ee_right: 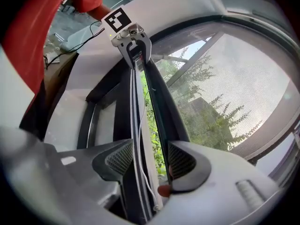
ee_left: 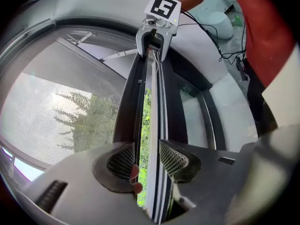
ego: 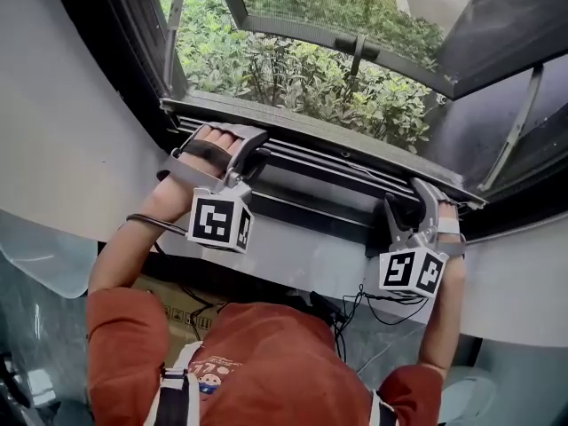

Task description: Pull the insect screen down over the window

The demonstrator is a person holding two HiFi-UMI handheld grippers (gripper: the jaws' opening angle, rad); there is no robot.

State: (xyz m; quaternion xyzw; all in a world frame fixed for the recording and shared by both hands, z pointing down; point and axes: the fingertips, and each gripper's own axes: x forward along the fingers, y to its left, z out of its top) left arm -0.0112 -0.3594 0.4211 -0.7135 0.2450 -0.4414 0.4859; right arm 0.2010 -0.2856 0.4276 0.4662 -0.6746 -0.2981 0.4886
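I have my left gripper (ee_left: pixel 149 156) and my right gripper (ee_right: pixel 150 159) set near the two ends of the pull bar (ego: pixel 342 165), so that it travels level and does not skew. Both sets of fingers (ee_left: pixel 123 161) stand wide and straddle the bar rather than pinch it. Daylight shows beside the pads, and I judge a loose hold is enough when the push is only downward. The insect screen (ee_right: pixel 234 93) is drawn over nearly the whole opening, and its bar lies low, just above the bottom frame (ego: pixel 293 220). A thin strip of green shrubs (ee_left: pixel 144 111) shows alongside the bar, so I judge that the last bit of travel, or seating the bar, is what remains.
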